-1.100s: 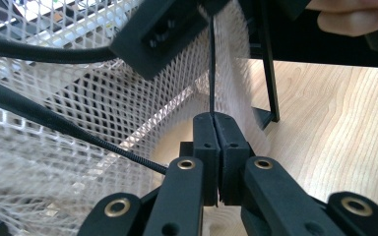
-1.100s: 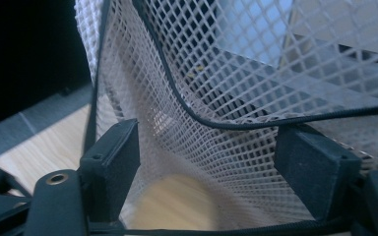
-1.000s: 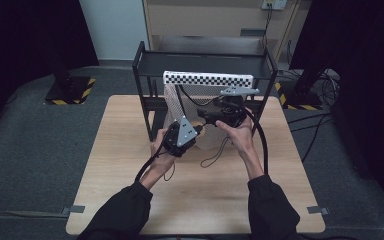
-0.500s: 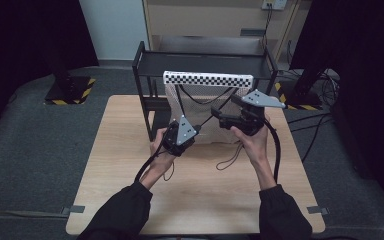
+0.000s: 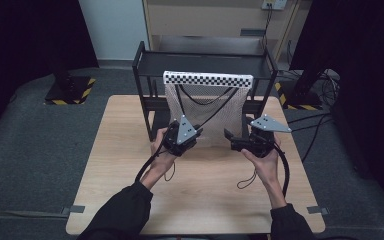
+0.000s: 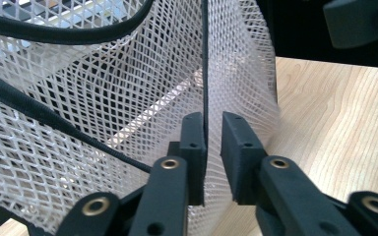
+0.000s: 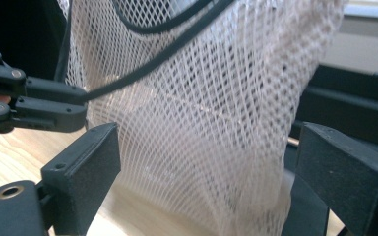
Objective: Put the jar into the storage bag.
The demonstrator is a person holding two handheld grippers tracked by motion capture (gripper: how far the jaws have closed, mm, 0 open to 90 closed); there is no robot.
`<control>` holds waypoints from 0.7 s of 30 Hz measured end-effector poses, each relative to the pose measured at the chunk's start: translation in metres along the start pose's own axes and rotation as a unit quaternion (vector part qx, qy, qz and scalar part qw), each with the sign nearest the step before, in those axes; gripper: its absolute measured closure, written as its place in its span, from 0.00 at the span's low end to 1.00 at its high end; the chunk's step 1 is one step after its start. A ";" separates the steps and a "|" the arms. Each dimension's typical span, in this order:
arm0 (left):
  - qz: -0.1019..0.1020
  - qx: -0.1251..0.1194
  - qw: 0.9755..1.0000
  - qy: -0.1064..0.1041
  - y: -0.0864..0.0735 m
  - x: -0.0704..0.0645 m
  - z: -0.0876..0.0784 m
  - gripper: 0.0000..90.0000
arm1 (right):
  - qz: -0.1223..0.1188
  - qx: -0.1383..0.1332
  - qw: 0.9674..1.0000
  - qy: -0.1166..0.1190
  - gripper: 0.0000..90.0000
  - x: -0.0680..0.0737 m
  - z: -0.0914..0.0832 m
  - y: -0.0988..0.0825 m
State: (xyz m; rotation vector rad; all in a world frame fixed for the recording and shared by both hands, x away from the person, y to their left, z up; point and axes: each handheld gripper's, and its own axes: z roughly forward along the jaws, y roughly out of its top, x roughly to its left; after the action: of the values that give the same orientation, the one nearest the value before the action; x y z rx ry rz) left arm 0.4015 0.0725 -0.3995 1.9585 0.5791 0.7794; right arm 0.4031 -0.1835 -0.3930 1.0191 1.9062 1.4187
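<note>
A white mesh bag [image 5: 207, 107] hangs from a checkered bar [image 5: 207, 78] on a black rack [image 5: 145, 65]. Black cords [image 6: 54, 34] run through the bag's mesh [image 6: 103, 98]. My left gripper [image 5: 198, 134] is at the bag's lower left; in the left gripper view it [image 6: 214, 118] is shut on the mesh and its black edge cord. My right gripper [image 5: 228, 135] sits at the bag's lower right, pointing left. In the right gripper view it [image 7: 209, 142] stands wide open with the mesh [image 7: 216, 123] hanging between the jaws, touching neither.
The rack stands at the far edge of the wooden table [image 5: 130, 175]. A loose black cable [image 5: 247, 180] lies on the table by the right hand. The left gripper [image 7: 29, 105] appears at the left of the right gripper view. Dark floor surrounds the table.
My right gripper has moved right and toward the person, away from the left gripper, lower along the bag. The left gripper has stayed on the mesh.
</note>
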 end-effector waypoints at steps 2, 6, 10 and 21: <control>-0.002 0.001 1.000 -0.002 0.000 -0.001 0.001 0.80 | 0.005 0.001 1.000 -0.002 0.11 -0.001 0.000 -0.004; -0.002 0.000 1.000 -0.004 0.000 -0.003 0.001 0.75 | 0.012 0.006 1.000 -0.004 0.11 -0.004 -0.002 -0.012; 0.000 0.000 1.000 -0.004 0.001 -0.005 0.001 0.66 | 0.017 0.008 1.000 -0.007 0.10 -0.007 -0.004 -0.015; -0.007 -0.004 1.000 0.022 0.005 -0.009 -0.009 0.42 | 0.016 0.006 1.000 -0.008 0.09 -0.008 -0.012 -0.018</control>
State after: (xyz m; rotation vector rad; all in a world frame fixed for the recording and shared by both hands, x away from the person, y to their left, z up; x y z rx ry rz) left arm 0.3894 0.0695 -0.3945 1.9322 0.6151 0.8172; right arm 0.3933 -0.1996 -0.4070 1.0689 1.8959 1.4152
